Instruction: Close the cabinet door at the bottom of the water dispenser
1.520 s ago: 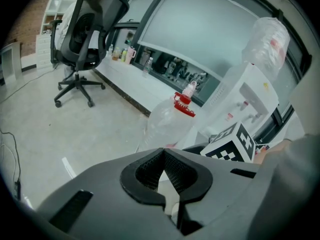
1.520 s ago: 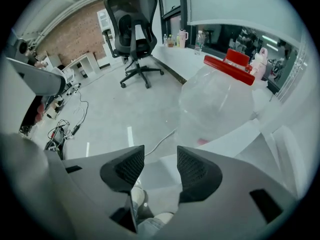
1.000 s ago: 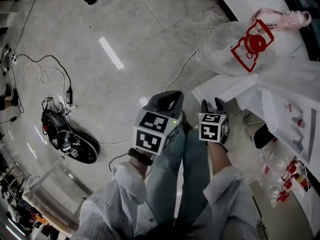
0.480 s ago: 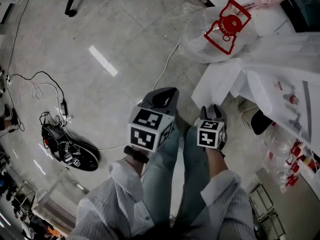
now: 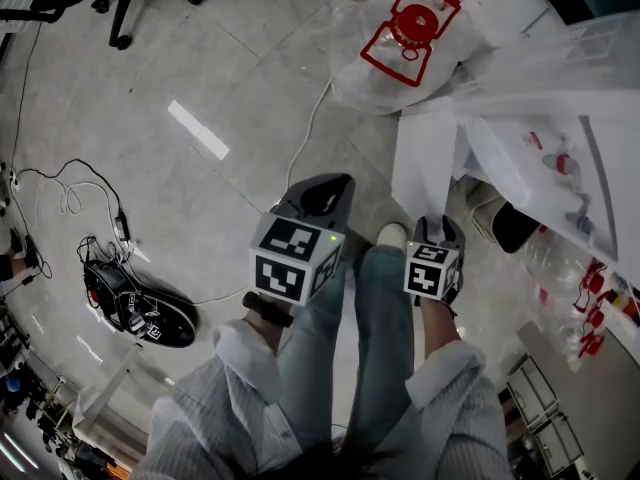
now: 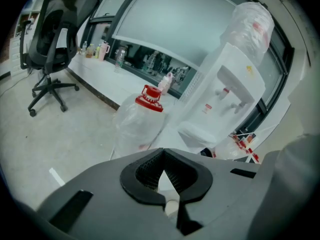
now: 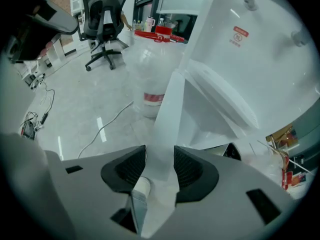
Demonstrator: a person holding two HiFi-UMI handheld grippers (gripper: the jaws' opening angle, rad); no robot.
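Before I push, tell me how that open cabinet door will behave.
The cabinet door looks thin and flat, so it probably swings lightly without flexing. The water dispenser stands tall and narrow, so a hard shove might rock it.

We are wearing a pale, finely striped shirt, its left sleeve [image 5: 235,378] showing toward seven o'clock of the head view and its right sleeve [image 5: 455,388] toward five o'clock, both ending in turned-back cuffs. Blue jeans [image 5: 350,338] are covering our legs, and a pale shoe [image 5: 392,234] is peeking out beyond them. A dark band [image 5: 272,310] is circling our left wrist. The left gripper [image 5: 328,193] and right gripper [image 5: 437,226] are showing grey shells, each bearing a white marker cube [image 5: 295,258] with black squares, and black ribbed pads [image 6: 145,171] are lining the jaws.
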